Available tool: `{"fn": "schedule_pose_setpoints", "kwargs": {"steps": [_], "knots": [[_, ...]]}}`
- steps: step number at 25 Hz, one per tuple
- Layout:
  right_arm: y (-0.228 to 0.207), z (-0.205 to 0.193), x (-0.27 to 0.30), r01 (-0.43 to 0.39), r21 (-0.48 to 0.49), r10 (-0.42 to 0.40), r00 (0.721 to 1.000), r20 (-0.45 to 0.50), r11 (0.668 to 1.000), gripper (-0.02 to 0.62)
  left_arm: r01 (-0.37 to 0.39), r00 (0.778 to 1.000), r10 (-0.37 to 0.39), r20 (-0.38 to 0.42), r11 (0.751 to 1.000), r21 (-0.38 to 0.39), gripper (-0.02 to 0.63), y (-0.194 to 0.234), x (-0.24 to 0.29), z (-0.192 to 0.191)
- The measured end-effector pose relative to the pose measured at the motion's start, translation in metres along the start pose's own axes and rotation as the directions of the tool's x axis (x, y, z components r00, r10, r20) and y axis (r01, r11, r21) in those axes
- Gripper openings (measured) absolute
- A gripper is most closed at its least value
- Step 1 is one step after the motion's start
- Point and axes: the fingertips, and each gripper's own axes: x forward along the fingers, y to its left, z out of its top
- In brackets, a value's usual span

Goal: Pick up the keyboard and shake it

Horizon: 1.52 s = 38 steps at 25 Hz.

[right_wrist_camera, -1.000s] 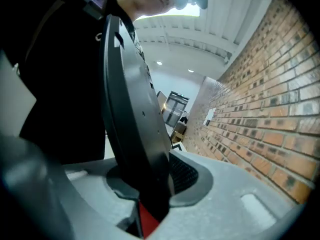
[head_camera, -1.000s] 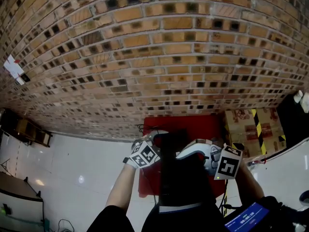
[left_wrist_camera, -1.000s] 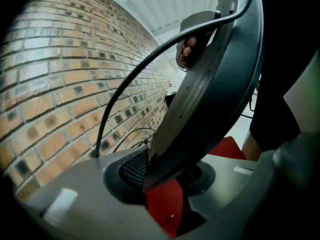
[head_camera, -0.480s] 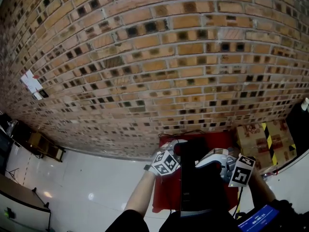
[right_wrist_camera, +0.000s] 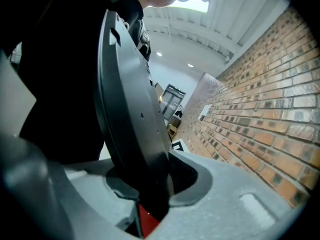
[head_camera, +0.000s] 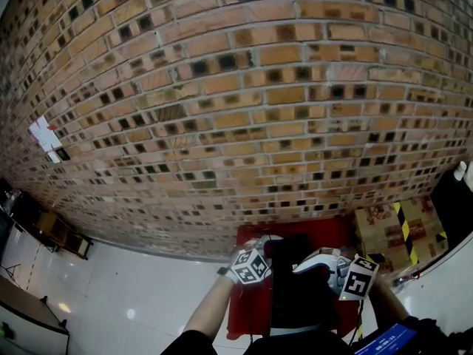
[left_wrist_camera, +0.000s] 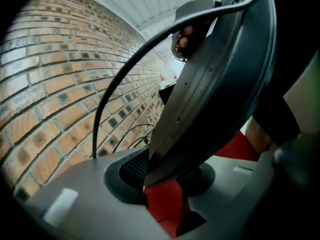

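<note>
A wall of orange-brown brick with dark recessed squares (head_camera: 244, 109) fills most of what I see, and below it lies a glossy white floor (head_camera: 126, 287). Against the foot of the wall lies one flat red surface (head_camera: 244, 320); the things held over it cover so much of it that I cannot tell whether it is a mat or a tabletop. Just beside it on the right stands one brown cardboard box with yellow-and-black striped tape (head_camera: 392, 228).

The one flat black keyboard (head_camera: 299, 294) is up in the air above the red surface, turned on edge, and its near end is lost against the person's dark clothing. Two grippers have it, one at each end. The left gripper (head_camera: 264, 256) pinches one edge of the board between its mesh pads, the jaws only a little apart and tight on it (left_wrist_camera: 165, 179). The right gripper (head_camera: 309, 266) clamps the opposite edge the same way (right_wrist_camera: 155, 184). Each carries one marker cube, so two in all.

One thin dark cable (left_wrist_camera: 112, 84) arches from the keyboard over the left gripper. A small white paper (head_camera: 46, 135) hangs far left on the wall. The keys are not visible in any view.
</note>
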Motion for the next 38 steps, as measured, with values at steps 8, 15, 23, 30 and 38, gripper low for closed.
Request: {"fn": "schedule_pose_setpoints", "kwargs": {"steps": [8,15,23,30,38], "knots": [[-0.002,0.002,0.001,-0.010,-0.006,0.010,1.000,-0.021,1.000,0.089,-0.026,0.999,0.027,0.020,1.000,-0.013,0.143,0.004,0.001,0.001],[0.002,0.011,0.007,-0.030,-0.034,0.029,0.999,-0.034,0.999,0.090,-0.049,0.998,0.048,0.031,0.999,0.015,0.143,0.004,-0.012,0.004],[-0.002,0.017,0.012,-0.007,-0.048,0.007,1.000,0.002,0.999,0.091,-0.071,0.997,0.072,-0.006,0.994,0.081,0.140,0.015,-0.030,0.001],[-0.010,0.015,-0.001,0.072,0.011,-0.072,0.994,0.086,0.997,0.094,-0.010,0.993,0.033,-0.114,0.980,0.196,0.129,0.019,-0.030,-0.004],[-0.007,0.015,-0.012,0.118,0.029,-0.120,0.988,0.096,0.993,0.094,0.006,0.996,0.014,-0.092,0.977,0.212,0.129,0.016,-0.022,0.008]]}}
